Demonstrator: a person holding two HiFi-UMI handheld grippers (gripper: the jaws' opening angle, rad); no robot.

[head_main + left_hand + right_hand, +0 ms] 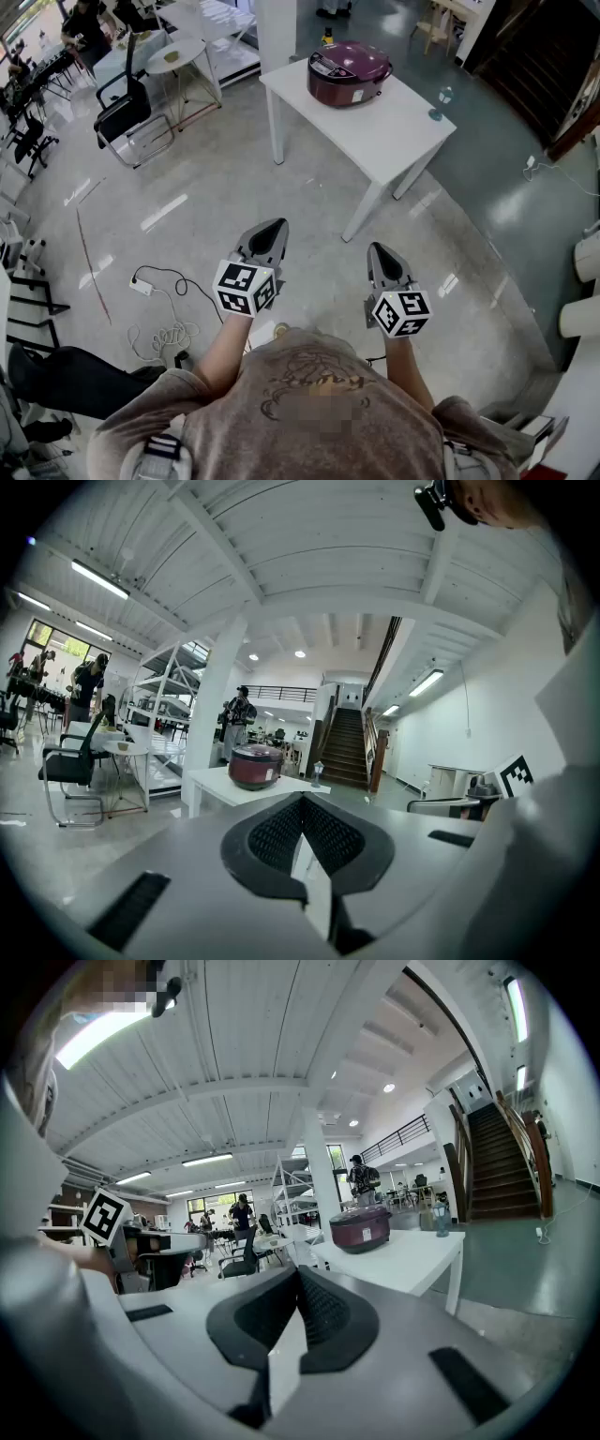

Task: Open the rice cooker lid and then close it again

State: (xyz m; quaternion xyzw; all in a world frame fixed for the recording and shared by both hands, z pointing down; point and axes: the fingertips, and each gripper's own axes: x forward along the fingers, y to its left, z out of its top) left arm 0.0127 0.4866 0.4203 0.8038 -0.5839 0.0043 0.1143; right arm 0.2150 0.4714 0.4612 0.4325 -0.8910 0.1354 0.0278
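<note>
A dark red rice cooker with its lid down stands on a white table well ahead of me. It shows small in the left gripper view as the rice cooker and in the right gripper view as the rice cooker. My left gripper and right gripper are held side by side in front of my body, far short of the table. Both point toward it, jaws together, with nothing between them.
A small glass stands at the table's right corner. A power strip with coiled cable lies on the floor at my left. An office chair and a round table stand at far left. A staircase rises behind the table.
</note>
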